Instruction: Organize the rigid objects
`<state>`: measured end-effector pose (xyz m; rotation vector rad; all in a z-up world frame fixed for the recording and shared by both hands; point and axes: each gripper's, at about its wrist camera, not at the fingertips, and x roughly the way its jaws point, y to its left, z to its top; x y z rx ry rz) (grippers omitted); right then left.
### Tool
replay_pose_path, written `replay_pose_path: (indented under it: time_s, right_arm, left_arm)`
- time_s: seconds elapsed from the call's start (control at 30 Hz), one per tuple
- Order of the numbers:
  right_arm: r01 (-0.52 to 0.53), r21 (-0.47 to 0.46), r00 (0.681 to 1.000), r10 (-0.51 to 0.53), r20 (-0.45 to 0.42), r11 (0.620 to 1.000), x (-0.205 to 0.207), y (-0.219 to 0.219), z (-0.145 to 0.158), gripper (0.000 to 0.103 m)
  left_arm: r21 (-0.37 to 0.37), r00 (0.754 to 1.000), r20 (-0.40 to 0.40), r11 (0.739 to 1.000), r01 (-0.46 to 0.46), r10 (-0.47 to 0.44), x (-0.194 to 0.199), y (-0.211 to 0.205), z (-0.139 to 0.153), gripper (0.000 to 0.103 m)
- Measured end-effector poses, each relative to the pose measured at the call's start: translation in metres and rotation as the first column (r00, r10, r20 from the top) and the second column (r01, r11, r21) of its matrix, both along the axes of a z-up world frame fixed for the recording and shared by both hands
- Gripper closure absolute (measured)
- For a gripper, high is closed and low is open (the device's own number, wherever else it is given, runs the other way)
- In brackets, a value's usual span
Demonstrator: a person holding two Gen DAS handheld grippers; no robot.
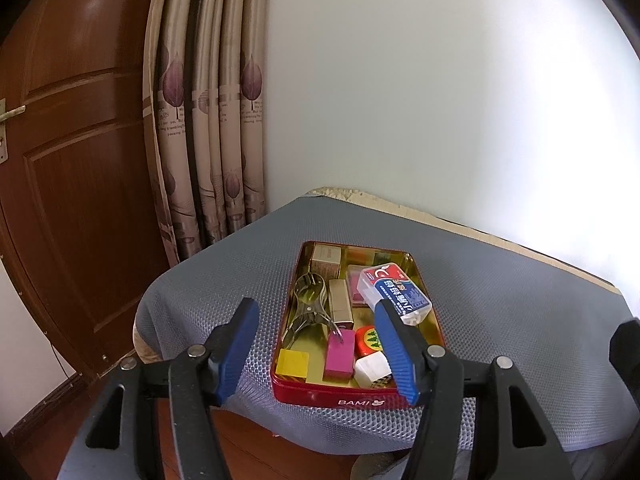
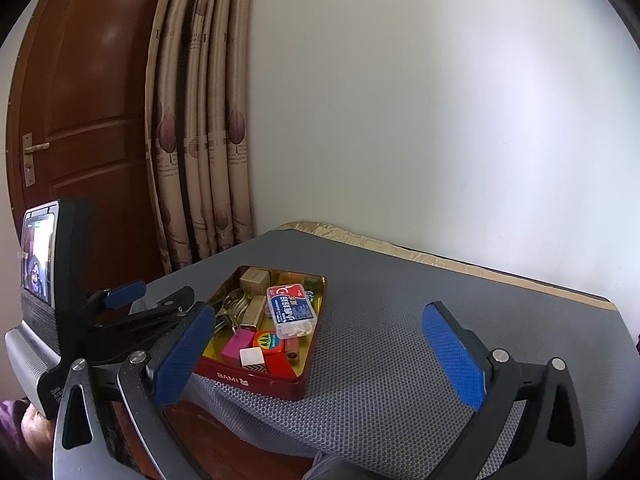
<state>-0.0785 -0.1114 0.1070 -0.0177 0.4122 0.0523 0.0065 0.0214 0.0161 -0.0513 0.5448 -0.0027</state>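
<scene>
A red tin (image 1: 340, 398) with a gold inside sits on the grey mat, at its near left edge. It holds a blue-and-white floss box (image 1: 394, 294), a pink block (image 1: 340, 354), a yellow block (image 1: 293, 364), a white block (image 1: 372, 370), a red round piece (image 1: 368, 340), a gold bar (image 1: 340, 300) and metal clippers (image 1: 308, 306). My left gripper (image 1: 320, 350) is open and empty, held just in front of the tin. My right gripper (image 2: 320, 354) is open and empty, to the right of the tin (image 2: 256, 378). The floss box (image 2: 292, 310) also shows in the right wrist view.
The grey mat (image 1: 500, 320) covers a table against a white wall. A beige curtain (image 1: 208, 120) and a brown door (image 1: 72, 160) stand to the left. The left gripper's body and its phone screen (image 2: 38, 256) show at the left of the right wrist view.
</scene>
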Motion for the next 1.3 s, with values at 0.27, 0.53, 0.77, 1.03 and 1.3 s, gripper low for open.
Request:
replay_pose_path:
  time_s: [0.27,0.53,0.77,1.03,1.3]
  right_arm:
    - [0.008,0.012,1.000,-0.008,-0.002,1.000,-0.001,-0.001,0.000,0.000]
    - [-0.001,0.017,1.000,0.001,-0.006,1.000,-0.001,-0.001,-0.001,0.000]
    - [-0.009,0.011,1.000,0.009,-0.015,1.000,-0.001,0.002,-0.003,0.000]
    - [-0.019,0.019,0.999,0.019,-0.029,1.000,0.001,0.002,-0.007,0.000]
    - [-0.016,0.019,0.999,0.017,-0.035,1.000,0.002,0.003,-0.011,0.000]
  left_arm:
    - [0.003,1.000,-0.011,1.000,-0.004,0.004,0.002,-0.001,-0.001,0.040]
    - [-0.003,1.000,-0.018,1.000,-0.012,0.012,0.002,0.000,-0.001,0.040]
    - [0.016,1.000,0.004,1.000,-0.017,0.016,-0.002,-0.003,0.000,0.039]
    - [-0.002,0.998,0.037,0.999,-0.044,0.044,-0.007,0.004,0.006,0.039]
    - [0.004,0.998,0.049,0.999,-0.041,0.041,-0.010,0.004,0.009,0.039]
